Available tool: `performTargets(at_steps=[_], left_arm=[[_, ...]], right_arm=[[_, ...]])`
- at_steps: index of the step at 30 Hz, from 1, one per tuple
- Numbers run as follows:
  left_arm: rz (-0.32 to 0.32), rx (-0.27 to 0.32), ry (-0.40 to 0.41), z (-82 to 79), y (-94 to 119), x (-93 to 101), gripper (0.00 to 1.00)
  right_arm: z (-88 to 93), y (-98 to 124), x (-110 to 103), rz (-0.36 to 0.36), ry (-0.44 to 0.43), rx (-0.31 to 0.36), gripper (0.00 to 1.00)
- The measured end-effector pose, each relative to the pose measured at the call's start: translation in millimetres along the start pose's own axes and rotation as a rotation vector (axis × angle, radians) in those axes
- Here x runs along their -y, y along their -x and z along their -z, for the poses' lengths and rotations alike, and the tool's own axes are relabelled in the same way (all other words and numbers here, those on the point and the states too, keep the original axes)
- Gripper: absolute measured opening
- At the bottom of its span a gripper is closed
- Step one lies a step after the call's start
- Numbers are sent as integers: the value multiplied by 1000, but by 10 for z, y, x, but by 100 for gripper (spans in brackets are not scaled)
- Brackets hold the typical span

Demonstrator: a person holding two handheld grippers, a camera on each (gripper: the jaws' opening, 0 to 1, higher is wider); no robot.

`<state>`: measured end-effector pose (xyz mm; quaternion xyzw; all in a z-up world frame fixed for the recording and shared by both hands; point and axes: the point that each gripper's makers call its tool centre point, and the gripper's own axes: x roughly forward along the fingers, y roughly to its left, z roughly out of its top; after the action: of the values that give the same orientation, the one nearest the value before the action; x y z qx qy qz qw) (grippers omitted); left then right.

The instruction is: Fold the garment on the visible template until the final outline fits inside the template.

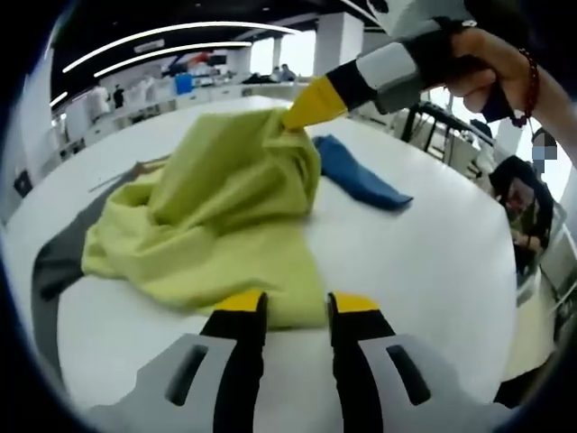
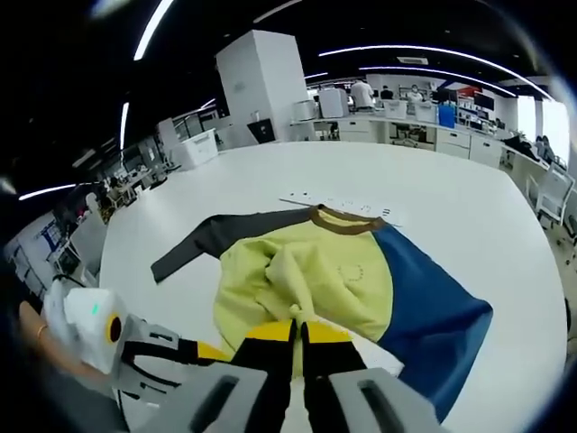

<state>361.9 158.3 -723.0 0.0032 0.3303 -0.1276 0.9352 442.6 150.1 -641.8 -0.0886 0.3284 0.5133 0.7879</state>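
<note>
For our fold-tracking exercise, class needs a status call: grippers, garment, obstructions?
Right gripper shut on the garment, lifting a fold. Left gripper at the hem, grip unclear. Garment bunched on the table, unfolded. Nothing obstructing.

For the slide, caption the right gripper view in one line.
Right gripper pinches a raised fold of the yellow, grey and blue garment spread on the white table.

We see our left gripper (image 1: 297,316) and right gripper (image 2: 298,341) alike, grey bodies with black jaws tipped yellow, and at the upper right a hand (image 1: 491,68) wearing a dark red bead bracelet (image 1: 528,86).
</note>
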Motion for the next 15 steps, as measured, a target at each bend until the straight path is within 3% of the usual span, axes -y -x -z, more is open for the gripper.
performTargets(at_steps=[3,8,11,15], left_arm=[[-26,-11,1,-1,-7,-20,23],[-42,-16,-11,6,-7,-26,22],[-69,-36,-39,33,19,-90,13],[-57,-40,5,36,33,-122,9]], right_arm=[[19,-14,-56,-29,9,-8,0],[151,-50,-210,-89,94,-50,0],[224,-70,-272,-103,100,-65,0],[356,-106,-355,-130,116,-96,0]])
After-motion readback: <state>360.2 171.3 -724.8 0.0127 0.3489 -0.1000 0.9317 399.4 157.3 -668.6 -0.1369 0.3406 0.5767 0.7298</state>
